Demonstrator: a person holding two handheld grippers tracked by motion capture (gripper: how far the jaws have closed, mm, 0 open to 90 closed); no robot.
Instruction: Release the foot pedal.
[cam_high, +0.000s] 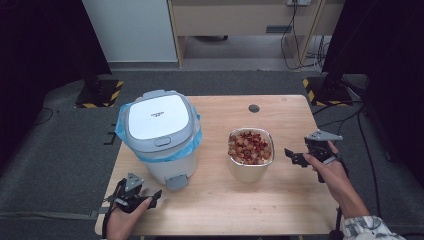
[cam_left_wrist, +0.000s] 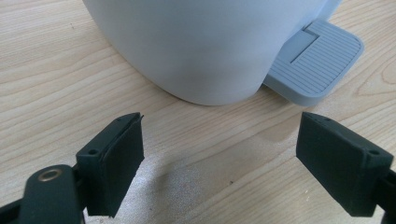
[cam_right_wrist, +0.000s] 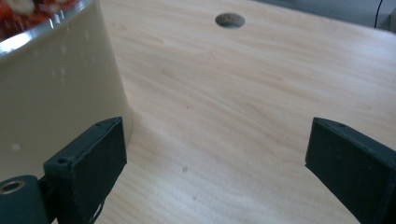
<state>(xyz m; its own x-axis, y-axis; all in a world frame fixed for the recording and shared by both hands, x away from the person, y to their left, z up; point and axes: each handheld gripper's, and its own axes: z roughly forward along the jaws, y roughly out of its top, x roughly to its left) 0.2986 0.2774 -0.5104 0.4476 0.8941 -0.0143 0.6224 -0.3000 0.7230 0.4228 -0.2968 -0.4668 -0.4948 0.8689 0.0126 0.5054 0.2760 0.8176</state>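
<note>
A white pedal bin (cam_high: 160, 135) with a grey-rimmed shut lid and a blue liner stands on the left half of the wooden table (cam_high: 290, 115). Its grey pedal (cam_high: 176, 181) faces the near edge. My left gripper (cam_high: 151, 197) rests low just left of the pedal, open and empty. In the left gripper view the gripper (cam_left_wrist: 219, 158) faces the bin's wall (cam_left_wrist: 201, 46), with the pedal (cam_left_wrist: 317, 60) at the right. A cream container (cam_high: 251, 150) of red and tan food scraps sits mid-table. My right gripper (cam_high: 294, 157) is open beside its right wall (cam_right_wrist: 56, 93), apart from it.
A round cable hole (cam_high: 254, 108) lies in the table's far middle, also seen in the right gripper view as the hole (cam_right_wrist: 229, 19). Bare wood stretches along the near edge and the right side. Grey carpet, stands with striped bases and cables surround the table.
</note>
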